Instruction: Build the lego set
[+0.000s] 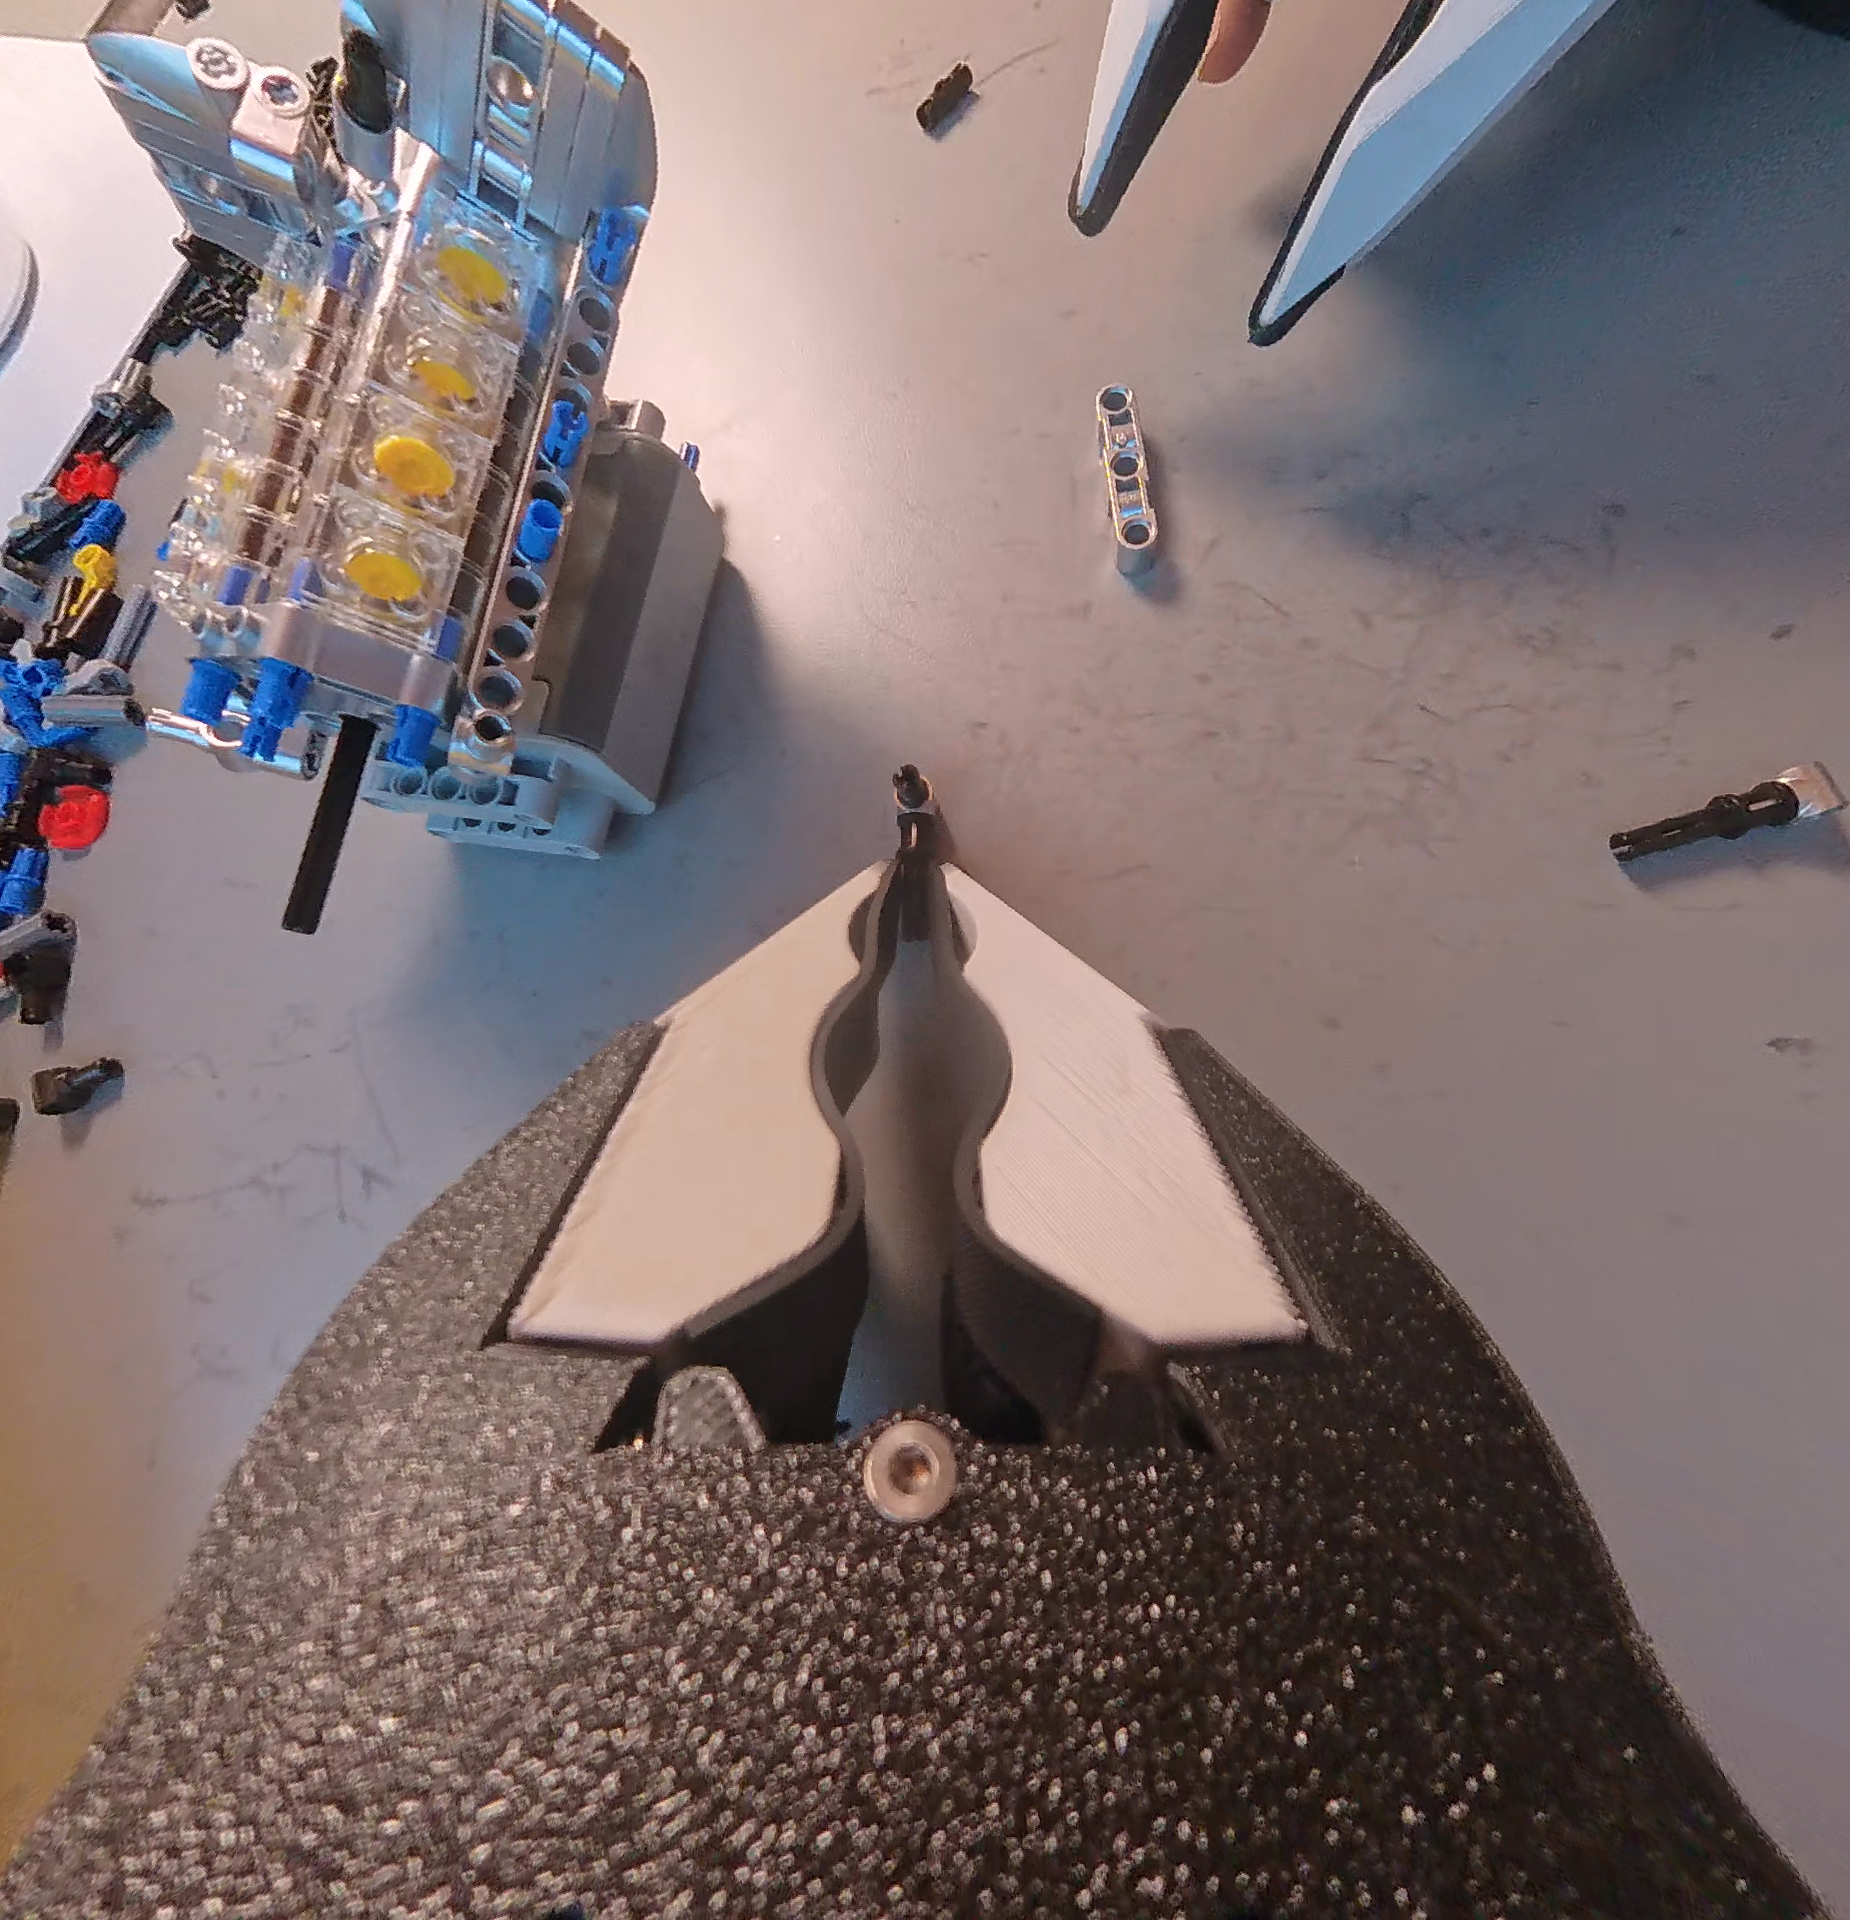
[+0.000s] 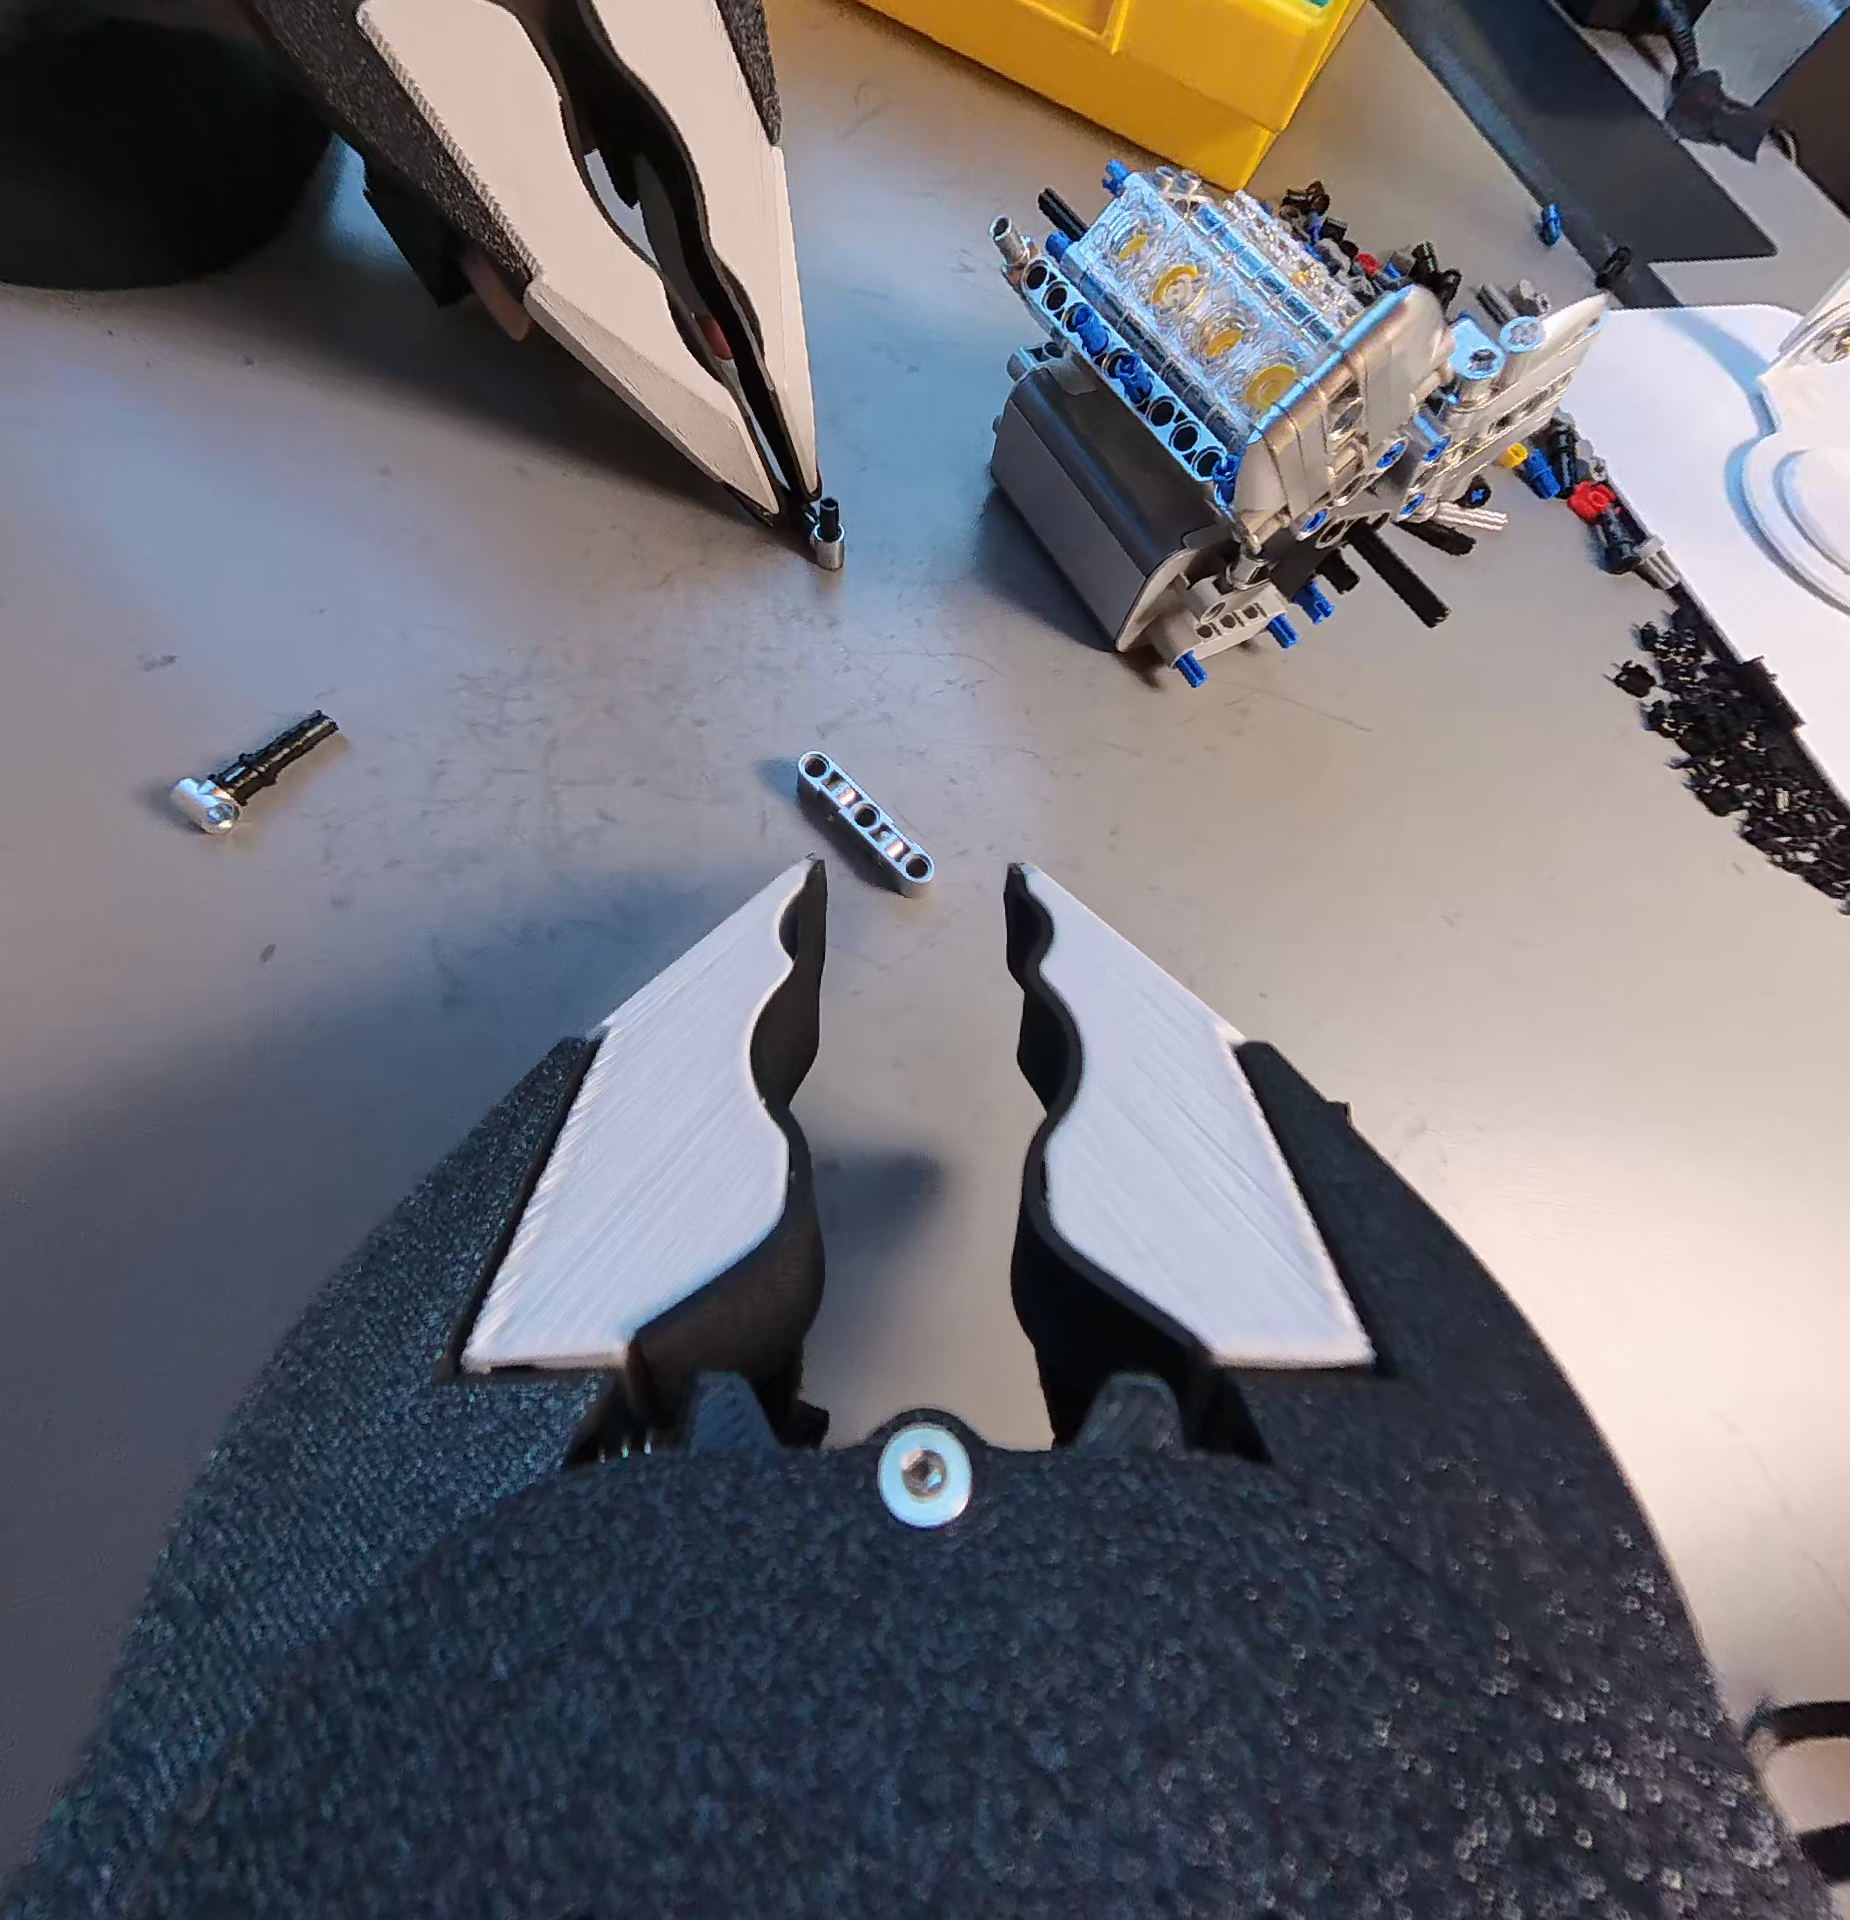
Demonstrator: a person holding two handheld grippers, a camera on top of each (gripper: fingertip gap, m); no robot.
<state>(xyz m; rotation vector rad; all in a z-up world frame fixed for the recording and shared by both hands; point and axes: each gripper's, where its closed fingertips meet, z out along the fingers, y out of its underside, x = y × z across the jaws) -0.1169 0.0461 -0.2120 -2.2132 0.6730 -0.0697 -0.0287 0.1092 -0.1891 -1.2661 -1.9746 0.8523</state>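
Observation:
My left gripper (image 1: 913,871) is shut on a small black pin (image 1: 913,805) that sticks out past its tips, just above the grey table. In the right wrist view the left gripper (image 2: 805,504) holds this pin with a small grey bush (image 2: 828,540) at its end, touching the table. My right gripper (image 2: 913,868) is open and empty, low over the table. A short grey beam with holes (image 2: 864,826) lies just ahead of its tips. The right gripper (image 1: 1175,275) also shows in the left wrist view, beyond the same beam (image 1: 1129,483).
A brick-built engine model (image 1: 433,468) with clear cylinders and yellow pistons stands on the table (image 2: 1243,416). A black pin with a silver connector (image 2: 256,774) lies apart (image 1: 1731,810). Loose small parts (image 1: 38,675), a pile of black pins (image 2: 1752,748), a yellow bin (image 2: 1129,62) and a white board (image 2: 1669,416) border the area. Spacing between my two grippers at the tips: around 12 cm.

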